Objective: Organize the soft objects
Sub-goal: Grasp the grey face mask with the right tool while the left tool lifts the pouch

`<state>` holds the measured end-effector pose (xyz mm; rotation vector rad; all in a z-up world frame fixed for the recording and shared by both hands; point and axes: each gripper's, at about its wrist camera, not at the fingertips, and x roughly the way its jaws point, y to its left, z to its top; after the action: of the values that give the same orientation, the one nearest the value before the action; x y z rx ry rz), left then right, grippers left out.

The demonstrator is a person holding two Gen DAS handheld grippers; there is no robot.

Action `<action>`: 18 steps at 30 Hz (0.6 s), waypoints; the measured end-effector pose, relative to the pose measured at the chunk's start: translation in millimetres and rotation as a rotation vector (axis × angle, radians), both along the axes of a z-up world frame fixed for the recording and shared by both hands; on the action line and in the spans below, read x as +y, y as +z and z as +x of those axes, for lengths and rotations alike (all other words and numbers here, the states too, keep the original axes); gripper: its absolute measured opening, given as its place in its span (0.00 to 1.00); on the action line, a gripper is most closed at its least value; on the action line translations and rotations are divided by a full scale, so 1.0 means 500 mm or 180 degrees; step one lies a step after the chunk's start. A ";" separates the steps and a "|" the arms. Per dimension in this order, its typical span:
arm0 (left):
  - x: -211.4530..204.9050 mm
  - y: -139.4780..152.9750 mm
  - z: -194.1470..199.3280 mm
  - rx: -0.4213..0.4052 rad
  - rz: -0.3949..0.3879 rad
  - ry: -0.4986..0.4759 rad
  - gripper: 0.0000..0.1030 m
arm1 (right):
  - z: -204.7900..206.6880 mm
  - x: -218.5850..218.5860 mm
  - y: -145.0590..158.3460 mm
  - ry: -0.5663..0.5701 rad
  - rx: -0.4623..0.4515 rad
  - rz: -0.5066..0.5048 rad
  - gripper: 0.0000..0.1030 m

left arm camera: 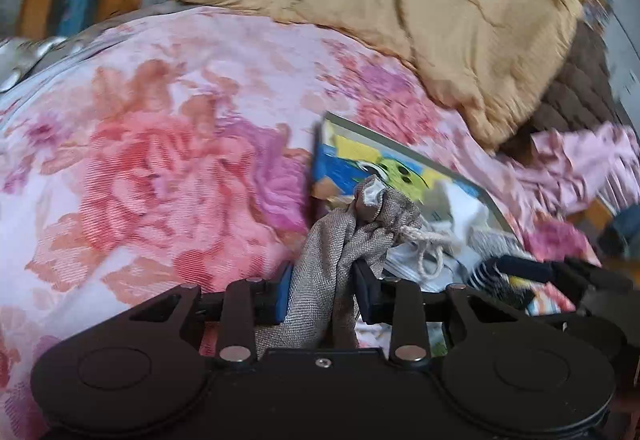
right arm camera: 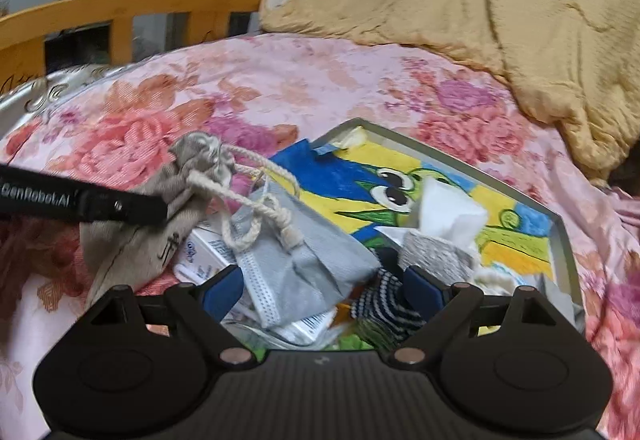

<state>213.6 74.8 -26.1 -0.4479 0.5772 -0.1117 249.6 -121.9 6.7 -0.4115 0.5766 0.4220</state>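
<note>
My left gripper is shut on a grey-beige drawstring pouch and holds it at the left edge of a tray with a cartoon picture on its floor. The right wrist view shows the same pouch with its white cord, pinched by the left gripper's fingers. My right gripper is open and empty over the tray. Under it lie a grey face mask, a striped sock, a grey knit piece and white tissue.
Everything lies on a bed with a pink floral cover. A tan quilt is heaped at the back right. An orange wooden bed rail runs along the far left. Pink cloth lies to the right of the tray.
</note>
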 end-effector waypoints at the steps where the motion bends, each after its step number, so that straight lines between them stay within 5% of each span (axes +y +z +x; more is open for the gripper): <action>1: 0.005 -0.001 0.001 0.0010 -0.0022 0.0036 0.33 | 0.006 0.003 -0.002 0.0019 0.0028 -0.0004 0.86; 6: 0.020 -0.005 0.008 0.0056 -0.0089 0.0125 0.32 | 0.031 0.002 -0.001 0.0042 0.0190 0.0166 0.84; 14: 0.027 -0.010 0.008 0.0021 -0.0189 0.0117 0.31 | 0.042 -0.006 -0.003 -0.0013 0.0283 0.0252 0.62; 18: 0.030 -0.010 0.009 0.0000 -0.0240 0.0131 0.31 | 0.034 -0.005 -0.008 -0.0038 0.0260 0.0226 0.35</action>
<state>218.0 90.0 -31.4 -0.5328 0.5649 -0.0945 266.6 -124.2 2.9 -0.3239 0.6414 0.4481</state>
